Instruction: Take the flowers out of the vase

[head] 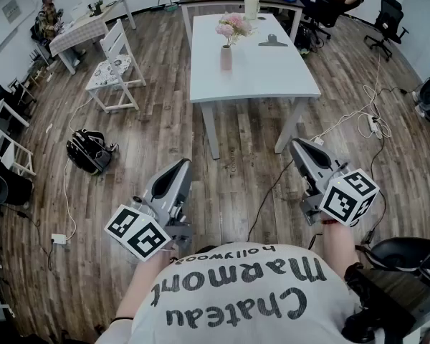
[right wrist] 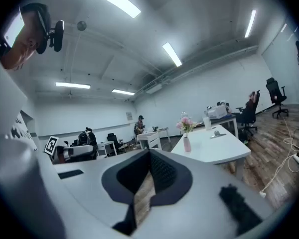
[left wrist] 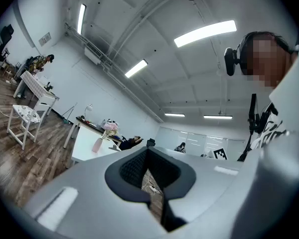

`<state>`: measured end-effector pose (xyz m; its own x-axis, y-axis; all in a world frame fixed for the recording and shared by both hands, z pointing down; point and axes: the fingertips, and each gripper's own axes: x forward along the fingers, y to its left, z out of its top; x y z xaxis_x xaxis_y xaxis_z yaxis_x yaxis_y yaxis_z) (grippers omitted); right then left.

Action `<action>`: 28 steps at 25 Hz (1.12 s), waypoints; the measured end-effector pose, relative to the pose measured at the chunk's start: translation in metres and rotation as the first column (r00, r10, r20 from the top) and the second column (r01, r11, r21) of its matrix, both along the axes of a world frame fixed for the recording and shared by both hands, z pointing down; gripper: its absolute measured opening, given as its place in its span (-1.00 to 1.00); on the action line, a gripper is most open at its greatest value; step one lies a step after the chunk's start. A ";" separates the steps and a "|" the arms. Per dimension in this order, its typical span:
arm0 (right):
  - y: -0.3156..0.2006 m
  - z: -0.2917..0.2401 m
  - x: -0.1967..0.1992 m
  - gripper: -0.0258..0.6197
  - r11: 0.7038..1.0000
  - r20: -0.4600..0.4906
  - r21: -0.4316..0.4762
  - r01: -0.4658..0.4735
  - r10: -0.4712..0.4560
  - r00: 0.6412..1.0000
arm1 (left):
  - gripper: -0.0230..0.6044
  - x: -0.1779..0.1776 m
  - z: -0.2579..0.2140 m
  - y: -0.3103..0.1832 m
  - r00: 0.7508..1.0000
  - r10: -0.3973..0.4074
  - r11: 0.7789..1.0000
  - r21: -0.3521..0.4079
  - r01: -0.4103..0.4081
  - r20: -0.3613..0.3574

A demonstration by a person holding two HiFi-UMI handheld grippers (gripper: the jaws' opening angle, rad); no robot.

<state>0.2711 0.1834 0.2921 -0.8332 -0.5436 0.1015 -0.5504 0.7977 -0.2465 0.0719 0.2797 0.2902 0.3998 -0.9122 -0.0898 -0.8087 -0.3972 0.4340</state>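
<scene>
Both claws are held level above the wood floor, well short of the table (head: 272,77), and nothing is gripped by either. In the left gripper view the left claw (left wrist: 148,151) is seen closed and empty, its jaws meeting at the tips, with only a sliver of floor visible between the pads. The same is seen of the right claw (right wrist: 150,154) in the right gripper view. This cannot be judged from the head view, where only the grey backs of the claws and their marker cubes are shown. The flowers (head: 233,26) are seen standing in the pink vase (head: 226,58) on the table, far ahead of both claws. The vase is placed left of the jaws in the left gripper view and right of the jaws in the right gripper view. A black bag (head: 89,151) on the floor, left of the left claw and a little ahead of it, is made out in the head view. The ceiling lights (left wrist: 205,33) are shown by the gripper views alone.
</scene>
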 end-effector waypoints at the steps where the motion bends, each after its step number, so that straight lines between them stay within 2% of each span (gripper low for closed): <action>1: -0.001 0.002 -0.001 -0.88 1.000 0.001 0.001 0.005 -0.005 1.000 | -0.91 -0.001 0.001 -0.002 1.000 -0.002 1.000 0.003 0.002 0.002; 8: -0.009 0.008 -0.007 -0.88 1.000 0.017 -0.002 0.018 -0.018 1.000 | -0.91 -0.005 0.004 -0.010 1.000 -0.009 1.000 -0.001 0.009 0.014; 15: -0.028 0.000 -0.019 -0.87 0.999 0.032 0.044 0.004 -0.006 0.999 | -0.91 -0.020 -0.001 -0.023 0.999 -0.025 1.000 -0.010 0.025 0.039; 20: -0.043 0.018 -0.038 -0.86 0.997 -0.055 0.076 -0.010 0.014 0.998 | -0.91 -0.041 -0.001 -0.033 0.992 -0.085 0.995 0.059 0.080 0.097; 21: -0.047 0.022 -0.043 -0.78 0.997 -0.075 0.079 -0.009 0.015 0.997 | -0.91 -0.047 -0.001 -0.038 0.992 -0.089 0.994 0.067 0.083 0.092; 22: -0.051 0.026 -0.049 -0.66 0.997 -0.088 0.077 -0.009 0.016 0.996 | -0.91 -0.052 0.002 -0.044 0.993 -0.080 0.995 0.064 0.075 0.084; 28: -0.095 0.032 -0.082 -0.66 0.998 -0.076 0.036 -0.046 0.049 0.996 | -0.91 -0.085 0.022 -0.103 0.999 -0.004 1.000 0.011 0.003 0.050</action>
